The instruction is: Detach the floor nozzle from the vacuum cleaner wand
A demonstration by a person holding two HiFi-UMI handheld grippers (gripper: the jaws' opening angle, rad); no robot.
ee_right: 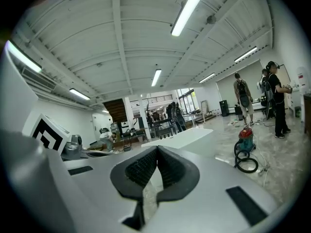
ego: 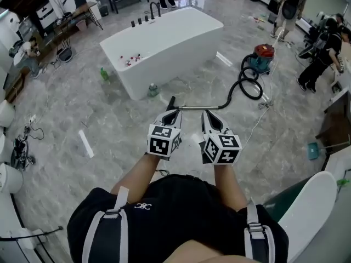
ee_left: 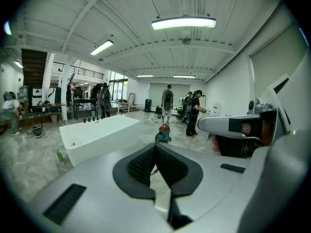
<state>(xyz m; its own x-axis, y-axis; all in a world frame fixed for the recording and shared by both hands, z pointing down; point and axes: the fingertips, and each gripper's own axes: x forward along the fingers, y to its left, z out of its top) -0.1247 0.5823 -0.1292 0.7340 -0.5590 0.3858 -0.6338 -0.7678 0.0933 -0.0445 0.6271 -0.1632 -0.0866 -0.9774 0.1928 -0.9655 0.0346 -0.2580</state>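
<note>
The vacuum cleaner wand (ego: 198, 107) lies on the grey floor just beyond my grippers, a thin silver tube running left to right. Its black floor nozzle (ego: 171, 101) sits at the left end. From the right end a black hose (ego: 249, 84) coils to the red and teal vacuum cleaner (ego: 262, 57), which also shows small in the left gripper view (ee_left: 164, 132) and the right gripper view (ee_right: 245, 139). My left gripper (ego: 173, 113) is shut and empty, close to the nozzle end. My right gripper (ego: 207, 114) is shut and empty too, near the wand's middle.
A white bathtub (ego: 164, 45) stands beyond the wand, with a green bottle (ego: 104, 74) and a green container (ego: 153, 90) beside it. People (ego: 321, 53) stand at the far right. Desks and cables line the left side. A white curved fixture (ego: 307, 212) is at the near right.
</note>
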